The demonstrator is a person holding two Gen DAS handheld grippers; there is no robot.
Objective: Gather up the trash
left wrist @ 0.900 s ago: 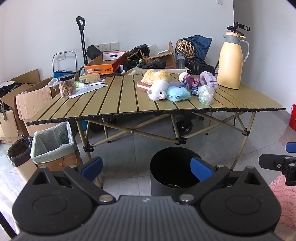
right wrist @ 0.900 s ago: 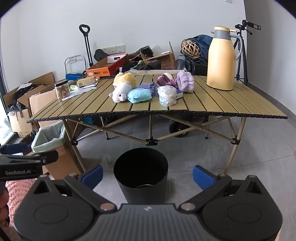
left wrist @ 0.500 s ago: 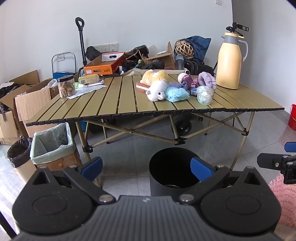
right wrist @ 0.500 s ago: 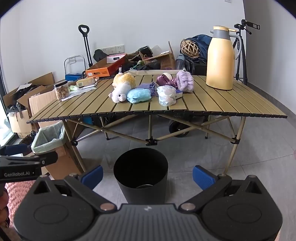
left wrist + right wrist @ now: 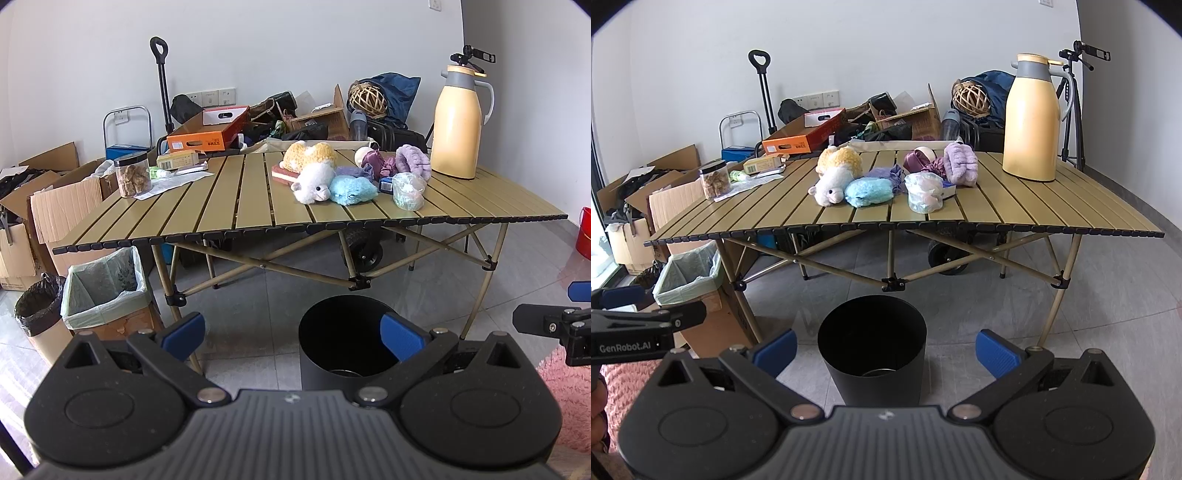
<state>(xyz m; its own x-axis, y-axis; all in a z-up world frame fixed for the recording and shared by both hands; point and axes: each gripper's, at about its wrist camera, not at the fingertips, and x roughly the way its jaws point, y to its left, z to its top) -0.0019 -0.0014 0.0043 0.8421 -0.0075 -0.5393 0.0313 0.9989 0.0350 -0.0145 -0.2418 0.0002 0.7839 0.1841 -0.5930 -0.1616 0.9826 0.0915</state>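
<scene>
A black round bin [image 5: 347, 339] [image 5: 872, 347] stands on the floor in front of a slatted folding table [image 5: 229, 206] [image 5: 1015, 206]. On the table lie a crumpled clear plastic bag [image 5: 407, 191] [image 5: 925, 192], a white plush [image 5: 313, 181] [image 5: 831, 186], a blue plush [image 5: 351, 190] [image 5: 867, 192] and purple cloth items [image 5: 413, 162] [image 5: 959, 162]. My left gripper [image 5: 291, 332] is open and holds nothing, low and short of the bin. My right gripper [image 5: 885, 347] is open and likewise holds nothing, with the bin seen between its fingers.
A yellow thermos jug [image 5: 458, 136] [image 5: 1030, 122] stands at the table's back right, a snack jar [image 5: 133, 179] [image 5: 714, 182] and papers at its left. A lined cardboard bin [image 5: 103, 288] [image 5: 689, 280] sits under the left edge. Boxes and clutter line the wall.
</scene>
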